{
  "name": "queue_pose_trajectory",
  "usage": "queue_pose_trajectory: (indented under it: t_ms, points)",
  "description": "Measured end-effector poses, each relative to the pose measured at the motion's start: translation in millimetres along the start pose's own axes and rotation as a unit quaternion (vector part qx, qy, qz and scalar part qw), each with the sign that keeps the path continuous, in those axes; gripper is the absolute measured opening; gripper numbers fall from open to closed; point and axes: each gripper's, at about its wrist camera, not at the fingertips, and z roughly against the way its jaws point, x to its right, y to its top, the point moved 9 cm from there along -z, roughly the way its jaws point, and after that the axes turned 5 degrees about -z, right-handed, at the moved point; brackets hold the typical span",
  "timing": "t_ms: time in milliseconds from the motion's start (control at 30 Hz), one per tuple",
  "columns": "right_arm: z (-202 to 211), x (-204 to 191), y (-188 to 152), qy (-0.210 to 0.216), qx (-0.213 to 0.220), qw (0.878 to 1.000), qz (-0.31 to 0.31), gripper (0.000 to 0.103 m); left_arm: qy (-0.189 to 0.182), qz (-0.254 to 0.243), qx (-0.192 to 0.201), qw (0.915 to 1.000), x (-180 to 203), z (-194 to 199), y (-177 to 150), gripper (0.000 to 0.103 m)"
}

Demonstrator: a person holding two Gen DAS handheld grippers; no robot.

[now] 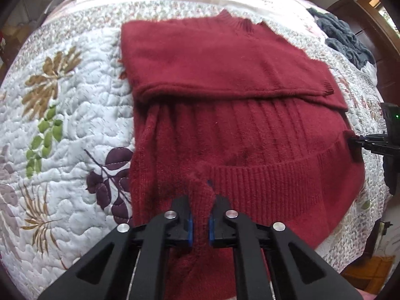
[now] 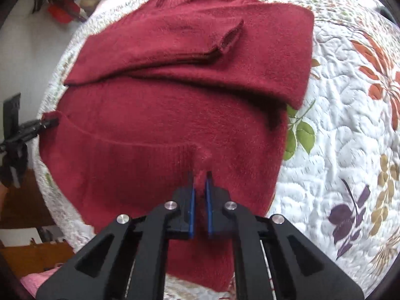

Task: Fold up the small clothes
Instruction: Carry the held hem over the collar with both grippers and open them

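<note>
A dark red knit sweater (image 1: 225, 57) lies flat on the quilt, collar at the far end, both sleeves folded across the chest. My left gripper (image 1: 200, 200) is shut on a bunched bit of the ribbed hem at its near left corner. In the right wrist view the same sweater (image 2: 175, 115) fills the middle, and my right gripper (image 2: 199, 177) is shut on the hem at its near right corner. Each gripper also shows in the other's view: the right gripper (image 1: 355, 141) at the sweater's right edge, the left gripper (image 2: 50, 123) at its left edge.
A white quilt (image 1: 65, 115) with leaf and flower prints covers the bed. A dark grey fuzzy garment (image 1: 345, 37) lies at the far right corner. Wooden furniture (image 1: 370, 17) stands beyond the bed; a pink cloth (image 2: 32, 280) and orange-brown floor lie below the near edge.
</note>
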Motion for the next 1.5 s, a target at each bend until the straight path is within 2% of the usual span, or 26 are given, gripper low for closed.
queue_pose_trajectory:
  t_ms: [233, 433, 533, 700, 933, 1033, 1167, 1500]
  points:
    - [57.6, -10.1, 5.3, 0.055, 0.048, 0.996, -0.040, 0.005, -0.017, 0.000, 0.067, 0.9976, 13.8, 54.4, 23.2, 0.007]
    - [104.0, -4.7, 39.5, 0.083, 0.110, 0.988, -0.064, 0.005, -0.020, 0.022, 0.141, 0.9896, 7.2, 88.7, 76.4, 0.006]
    - [119.0, -4.8, 68.1, 0.082, 0.136, 0.985, -0.061, 0.005, -0.020, 0.025, 0.172, 0.9845, 0.3, 95.9, 110.1, 0.006]
    - [130.1, -2.7, 116.7, 0.088, 0.170, 0.980, -0.055, 0.005, -0.016, 0.025, 0.204, 0.9786, -8.2, 95.6, 158.3, 0.006]
    - [125.4, 7.5, 182.6, 0.059, 0.204, 0.976, -0.042, 0.005, -0.016, 0.046, 0.238, 0.9700, -30.7, 82.5, 222.9, 0.006]
    - [114.6, 18.6, 208.2, 0.049, 0.208, 0.976, -0.049, 0.005, -0.023, 0.058, 0.235, 0.9699, -41.3, 65.8, 241.5, 0.006]
    - [84.7, 34.5, 228.6, 0.033, 0.188, 0.980, -0.063, 0.005, -0.015, 0.069, 0.208, 0.9755, -54.4, 28.0, 251.2, 0.006]
    - [20.8, 63.4, 245.5, 0.010, 0.142, 0.985, -0.098, 0.005, 0.007, 0.093, 0.147, 0.9848, -84.5, -47.2, 254.3, 0.007]
